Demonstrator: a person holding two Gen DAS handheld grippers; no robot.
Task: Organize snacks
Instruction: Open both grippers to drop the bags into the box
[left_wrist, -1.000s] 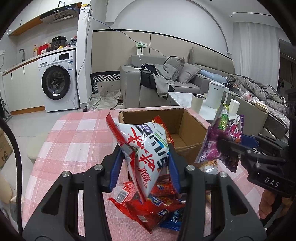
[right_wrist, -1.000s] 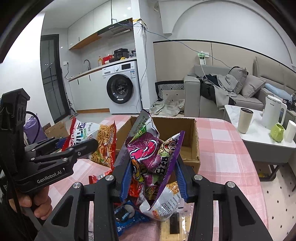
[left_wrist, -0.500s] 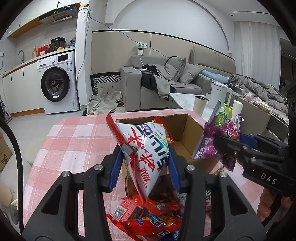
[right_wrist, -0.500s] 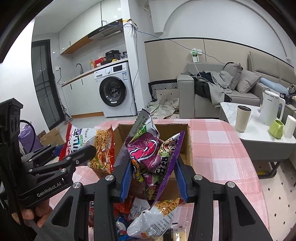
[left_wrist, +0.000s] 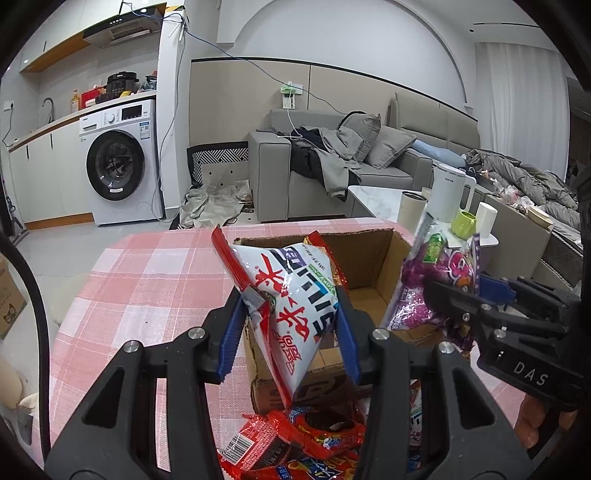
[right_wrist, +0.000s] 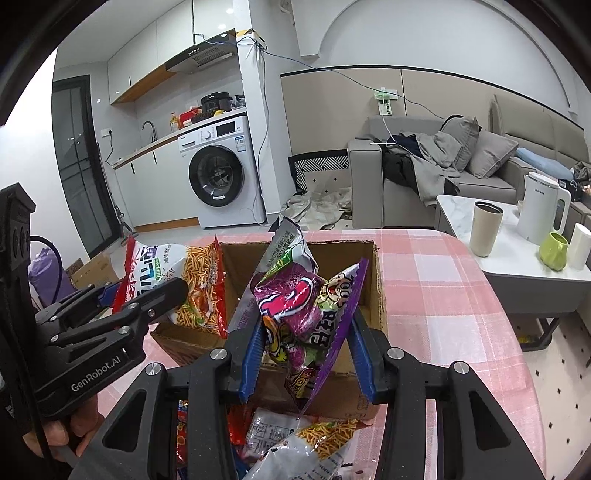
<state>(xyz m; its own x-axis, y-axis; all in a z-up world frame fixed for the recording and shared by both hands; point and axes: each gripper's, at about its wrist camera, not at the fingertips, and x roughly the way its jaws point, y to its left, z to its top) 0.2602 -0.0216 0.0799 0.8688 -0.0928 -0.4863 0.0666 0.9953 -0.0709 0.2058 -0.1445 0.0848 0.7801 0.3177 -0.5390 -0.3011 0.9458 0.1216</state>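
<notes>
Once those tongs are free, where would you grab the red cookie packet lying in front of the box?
From above, probably, pinching across the puffed middle of the red cookie packet: it lies face up before the cardboard box, neighbours crowding its edges.

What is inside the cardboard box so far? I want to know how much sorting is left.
The cardboard box shows only bare walls and a patch of bare floor. The white and red snack bag and purple snack bag, each gripped in front, hide the rest. Loose packets lie outside.
</notes>
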